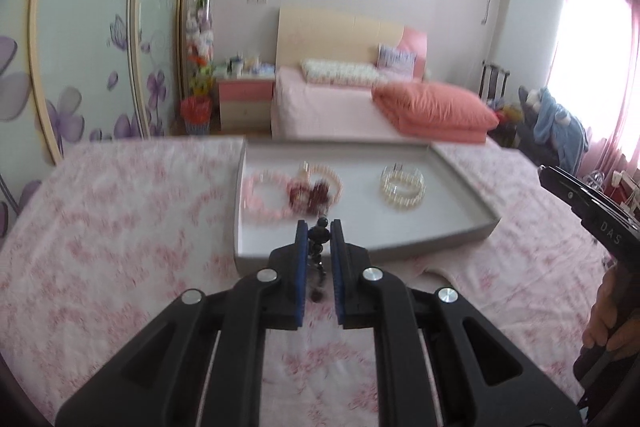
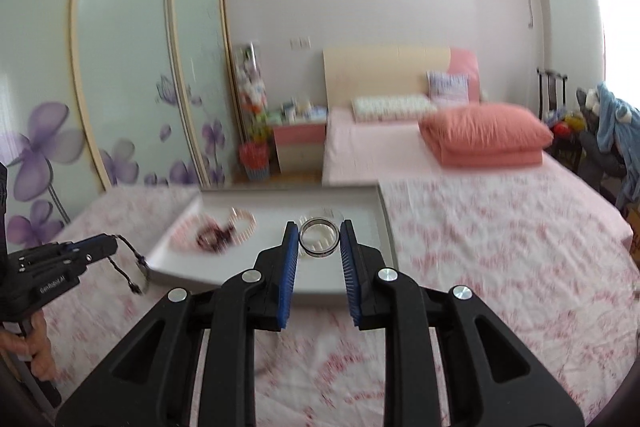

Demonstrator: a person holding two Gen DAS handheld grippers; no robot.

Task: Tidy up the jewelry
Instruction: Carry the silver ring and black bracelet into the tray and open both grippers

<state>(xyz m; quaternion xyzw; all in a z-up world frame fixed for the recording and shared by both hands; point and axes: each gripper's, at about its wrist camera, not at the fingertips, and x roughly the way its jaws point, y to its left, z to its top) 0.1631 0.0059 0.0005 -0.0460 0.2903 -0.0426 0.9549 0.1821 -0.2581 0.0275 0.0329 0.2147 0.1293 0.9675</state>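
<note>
We see the tray mid-frame on the bed, three bracelets at its left, one bracelet right.

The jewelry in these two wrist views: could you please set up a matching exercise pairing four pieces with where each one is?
Things:
1. dark beaded string
2. metal bangle
3. pearl cuff bracelet
4. pale pink bead bracelet

Places:
A. lying in the left part of the gray tray, next to the dark red beads
B. pinched in the left gripper, its end dangling
C. standing alone in the right part of the tray
D. clamped between the fingers of the right gripper

Pairs: 1-B, 2-D, 3-C, 4-A
</note>
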